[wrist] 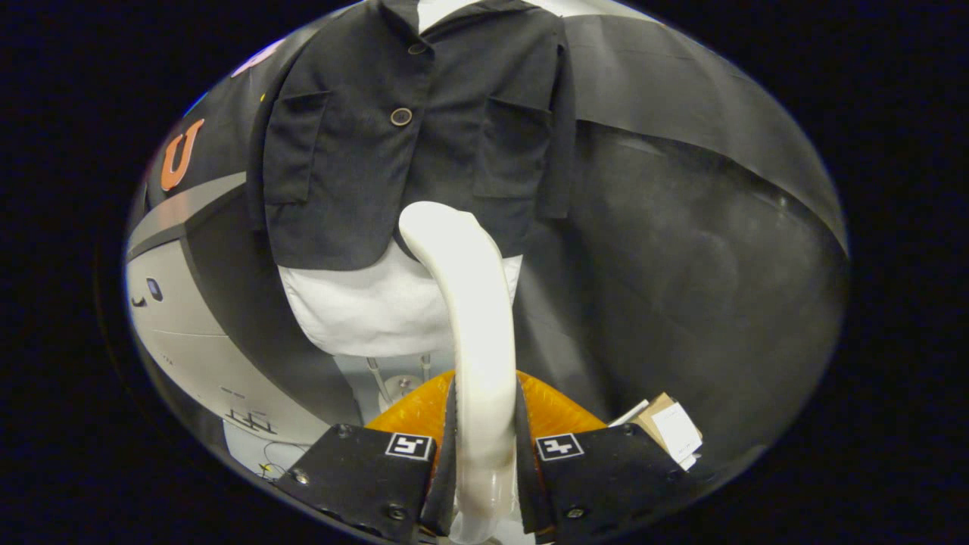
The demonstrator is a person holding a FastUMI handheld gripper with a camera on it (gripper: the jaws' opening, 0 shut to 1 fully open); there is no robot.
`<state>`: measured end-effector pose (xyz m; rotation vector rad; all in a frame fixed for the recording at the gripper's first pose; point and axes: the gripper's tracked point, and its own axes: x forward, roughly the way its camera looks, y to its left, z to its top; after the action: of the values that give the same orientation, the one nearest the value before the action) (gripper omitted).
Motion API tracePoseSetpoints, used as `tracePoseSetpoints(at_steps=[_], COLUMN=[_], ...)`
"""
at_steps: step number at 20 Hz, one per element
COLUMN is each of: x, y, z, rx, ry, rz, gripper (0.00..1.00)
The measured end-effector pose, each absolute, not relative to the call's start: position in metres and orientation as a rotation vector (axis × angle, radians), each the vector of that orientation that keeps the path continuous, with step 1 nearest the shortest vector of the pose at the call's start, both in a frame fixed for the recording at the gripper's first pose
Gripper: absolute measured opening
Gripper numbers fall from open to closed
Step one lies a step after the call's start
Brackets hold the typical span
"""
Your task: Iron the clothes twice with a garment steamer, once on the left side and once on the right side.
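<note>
A black jacket (412, 129) with two buttons and two chest pockets hangs on a white mannequin torso (363, 303) straight ahead. My gripper (484, 431) is shut on the white garment steamer (473, 303), both fingers pressed on its handle. The steamer rises between the fingers and curves forward, its head near the jacket's lower hem, just right of the middle. I cannot tell whether the head touches the cloth.
The mannequin's metal stand (394, 378) drops below the torso. A cardboard box with paper tags (666, 431) lies low to the right of the fingers. A grey and white panel (197, 325) stands on the left. Black cloth wall (681, 250) hangs behind everything.
</note>
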<state>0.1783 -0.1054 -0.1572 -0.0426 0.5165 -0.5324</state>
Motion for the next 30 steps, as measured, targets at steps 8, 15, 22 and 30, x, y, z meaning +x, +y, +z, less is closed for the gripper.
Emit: tracePoseSetpoints(at_steps=[8,15,22,30], x=[0.110,0.012,-0.096,-0.124], y=[-0.094,-0.112,-0.115,-0.101], z=[-0.092,-0.006,0.033,0.036], rx=[0.006,0.046,0.021,0.052], ry=[0.384,0.184,0.066,0.058], rz=[-0.535,-0.411,-0.240,-0.150], gripper=[0.37,0.37,0.37,0.37])
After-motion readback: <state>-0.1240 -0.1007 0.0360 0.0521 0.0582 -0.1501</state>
